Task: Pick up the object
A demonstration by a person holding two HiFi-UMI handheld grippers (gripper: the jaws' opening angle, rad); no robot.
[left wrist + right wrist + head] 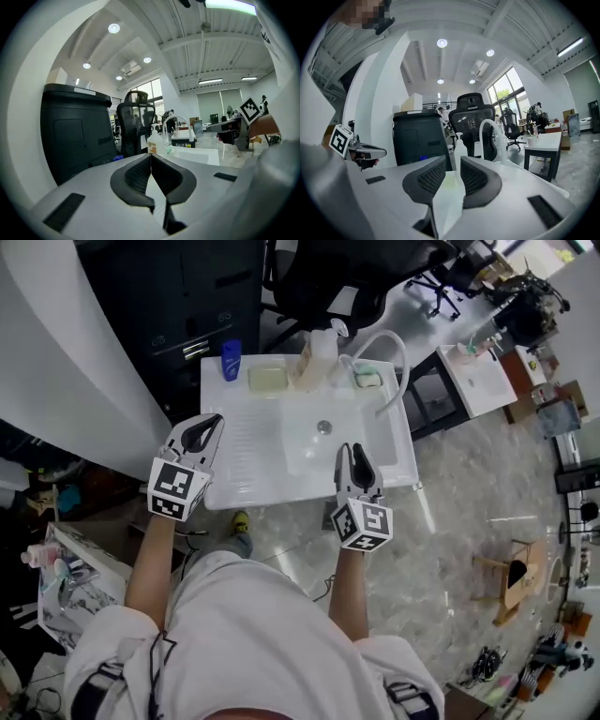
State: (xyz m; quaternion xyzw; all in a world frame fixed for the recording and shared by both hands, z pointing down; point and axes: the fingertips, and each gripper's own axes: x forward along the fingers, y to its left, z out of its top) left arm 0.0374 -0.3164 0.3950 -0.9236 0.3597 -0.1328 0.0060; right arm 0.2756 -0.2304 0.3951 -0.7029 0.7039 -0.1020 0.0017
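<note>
A white sink unit [253, 474] stands below me. Along its back edge sit a blue bottle [231, 360], a pale yellow block [267, 380], a white pump bottle [317, 357] and a small green piece in a dish [367, 379]. My left gripper [211, 423] hovers over the ribbed left side of the unit; its jaws meet at the tips, shut and empty [151, 159]. My right gripper [352, 448] hangs over the basin's front right, open with nothing between its jaws [452, 161]. Neither gripper touches any of the objects.
A white curved faucet [384, 348] arches over the basin, whose drain [324, 427] is at its middle. A black cabinet [178, 296] and a black office chair [328, 277] stand behind the unit. A white desk [478, 381] is to the right and a cluttered shelf [61, 577] at lower left.
</note>
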